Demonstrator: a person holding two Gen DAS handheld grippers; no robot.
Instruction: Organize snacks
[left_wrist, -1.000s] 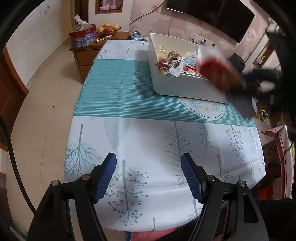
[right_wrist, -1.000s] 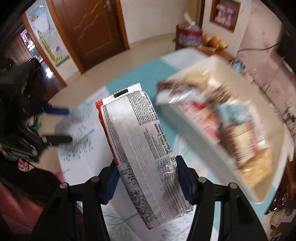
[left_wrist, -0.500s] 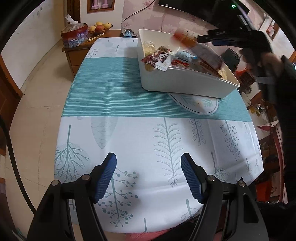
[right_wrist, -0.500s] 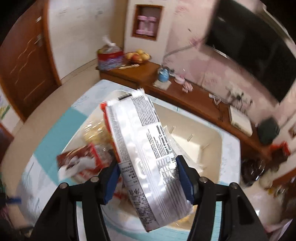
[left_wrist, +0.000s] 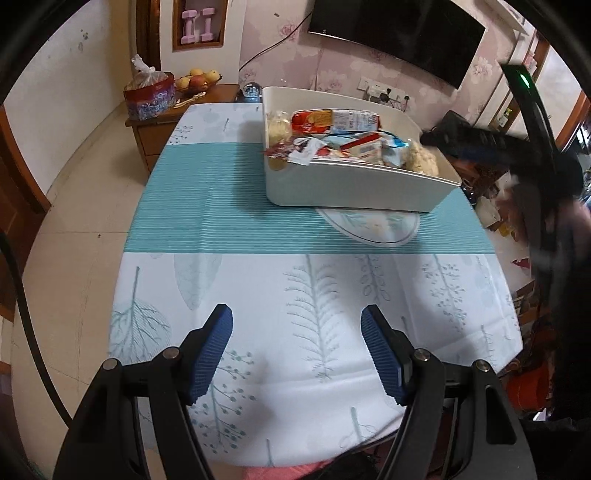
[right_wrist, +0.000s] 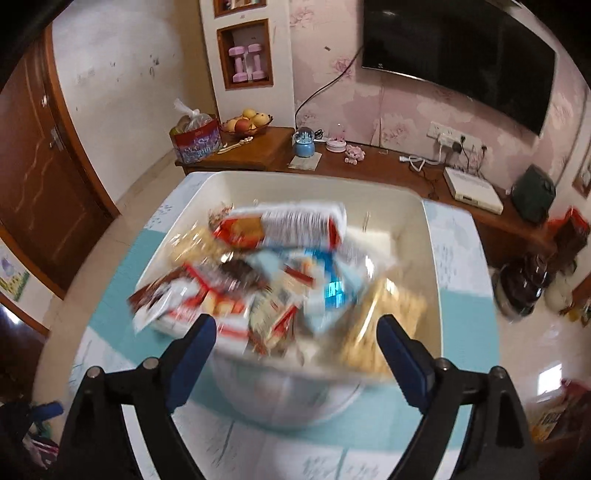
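Observation:
A white bin (left_wrist: 354, 188) stands on the far right part of the table, and it also shows in the right wrist view (right_wrist: 428, 266). It holds several snack packets. A red and silver biscuit packet (right_wrist: 291, 225) lies on top of the pile at the back, and it also shows in the left wrist view (left_wrist: 332, 120). My right gripper (right_wrist: 295, 328) is open and empty, above the near rim of the bin; the view is blurred. My left gripper (left_wrist: 297, 325) is open and empty over the near end of the table.
The table wears a white and teal leaf-print cloth (left_wrist: 229, 206). A wooden sideboard (right_wrist: 258, 153) behind it carries a fruit bowl (right_wrist: 245, 123) and a red box (right_wrist: 195, 142). A TV (right_wrist: 458, 55) hangs on the wall. The right gripper's dark body (left_wrist: 491, 144) shows at the right.
My right gripper carried the biscuit packet over the bin, opened and let it go; the packet now lies on the pile. My left gripper has stayed open over the table.

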